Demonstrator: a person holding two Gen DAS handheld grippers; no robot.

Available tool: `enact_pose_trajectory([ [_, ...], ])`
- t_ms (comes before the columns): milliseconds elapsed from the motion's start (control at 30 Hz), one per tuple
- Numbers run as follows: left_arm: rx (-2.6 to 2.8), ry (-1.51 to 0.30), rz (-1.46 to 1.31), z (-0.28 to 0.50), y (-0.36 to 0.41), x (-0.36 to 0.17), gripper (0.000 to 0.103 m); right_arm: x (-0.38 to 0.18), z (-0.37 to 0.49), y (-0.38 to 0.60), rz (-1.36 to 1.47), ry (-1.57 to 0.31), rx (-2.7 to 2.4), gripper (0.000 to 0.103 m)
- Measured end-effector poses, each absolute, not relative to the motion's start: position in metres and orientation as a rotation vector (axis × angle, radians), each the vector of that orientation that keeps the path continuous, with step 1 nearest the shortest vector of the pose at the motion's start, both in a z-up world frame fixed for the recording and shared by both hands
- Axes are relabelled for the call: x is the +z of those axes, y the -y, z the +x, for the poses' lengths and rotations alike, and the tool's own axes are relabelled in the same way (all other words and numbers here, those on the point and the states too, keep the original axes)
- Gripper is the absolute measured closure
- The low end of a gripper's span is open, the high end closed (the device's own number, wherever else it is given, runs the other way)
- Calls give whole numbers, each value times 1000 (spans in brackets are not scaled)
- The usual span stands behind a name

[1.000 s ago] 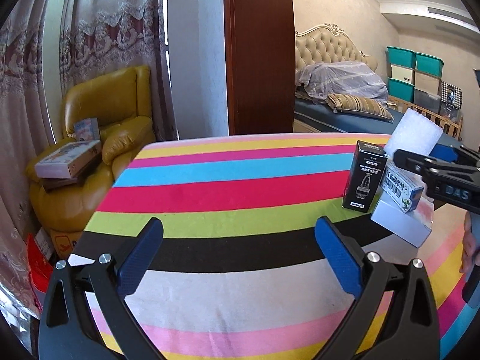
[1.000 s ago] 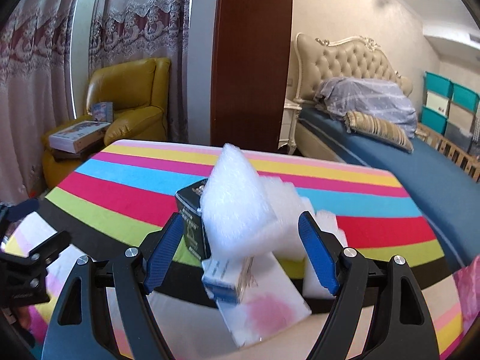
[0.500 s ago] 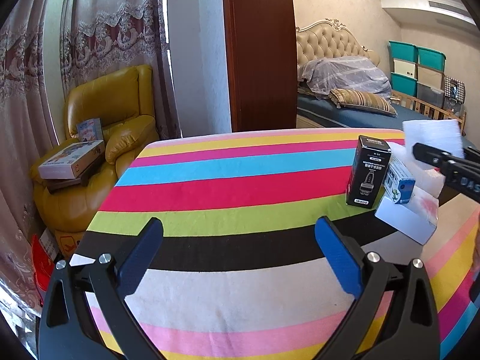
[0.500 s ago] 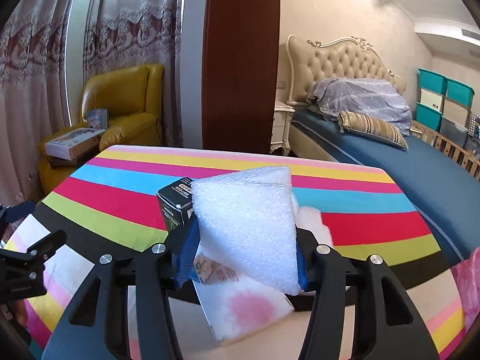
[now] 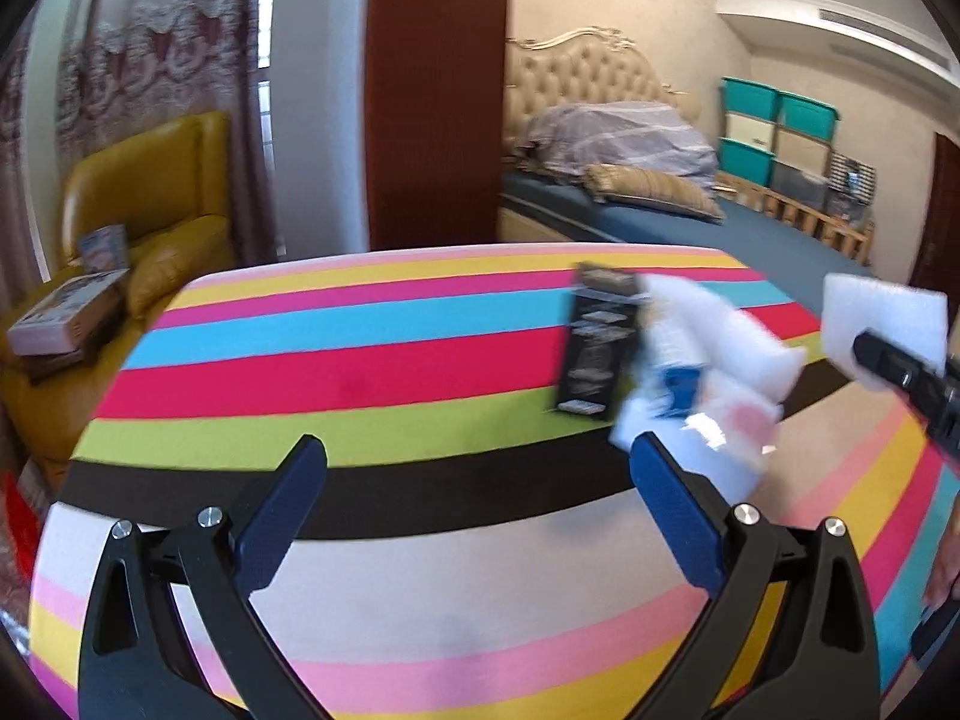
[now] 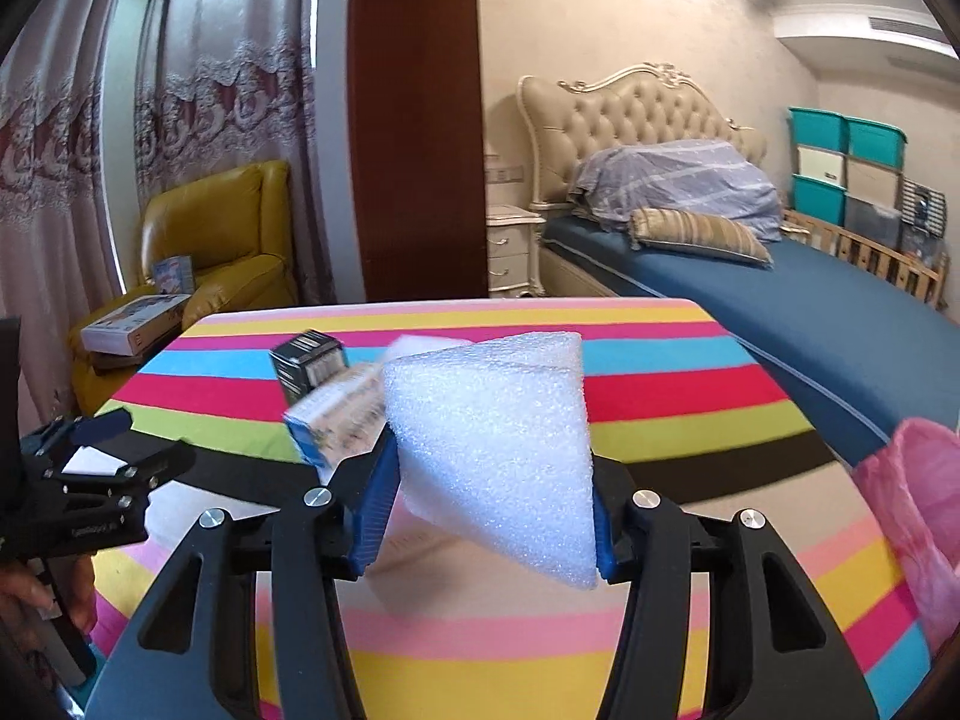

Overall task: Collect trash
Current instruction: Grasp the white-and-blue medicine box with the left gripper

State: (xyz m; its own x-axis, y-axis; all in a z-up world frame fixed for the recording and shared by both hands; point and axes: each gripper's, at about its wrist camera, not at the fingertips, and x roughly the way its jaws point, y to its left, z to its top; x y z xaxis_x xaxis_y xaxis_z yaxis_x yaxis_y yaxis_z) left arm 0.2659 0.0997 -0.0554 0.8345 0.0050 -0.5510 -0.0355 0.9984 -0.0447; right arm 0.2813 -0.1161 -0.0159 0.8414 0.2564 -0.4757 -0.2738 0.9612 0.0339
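Lifted clear of the pile since a second ago — foam piece (image 6: 498,450) clenched between right gripper (image 6: 486,516) fingers. Left gripper (image 5: 480,480) spread, empty, black box (image 5: 597,348) ahead-right. Better to carry gently — foam crushes easily.

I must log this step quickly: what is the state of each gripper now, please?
Left gripper: open, holding nothing.
Right gripper: closed on the white foam piece.
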Motion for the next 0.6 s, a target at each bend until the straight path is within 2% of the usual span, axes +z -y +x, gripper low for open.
enact_pose_trajectory([
  [67,-8,-569,-38,273,-83,-54,6,-19,277,126,-22,-504,266,53],
  [167,-41,-576,-3,289,-59,-54,18,-23,271,138,-7,-513,252,53],
  [233,-64,-592,-9,301,-47,-57,21,-25,267,142,-6,-511,247,53],
  [300,-89,-619,-23,314,-36,-60,33,-25,263,148,-2,-506,245,53],
  [433,-102,-640,-30,331,-23,-64,40,-26,258,154,11,-505,243,53],
  [533,-112,-666,-34,340,-16,-68,55,-27,255,160,19,-504,242,53],
  [600,-128,-684,-30,343,-14,-71,77,-27,253,161,23,-504,242,53],
])
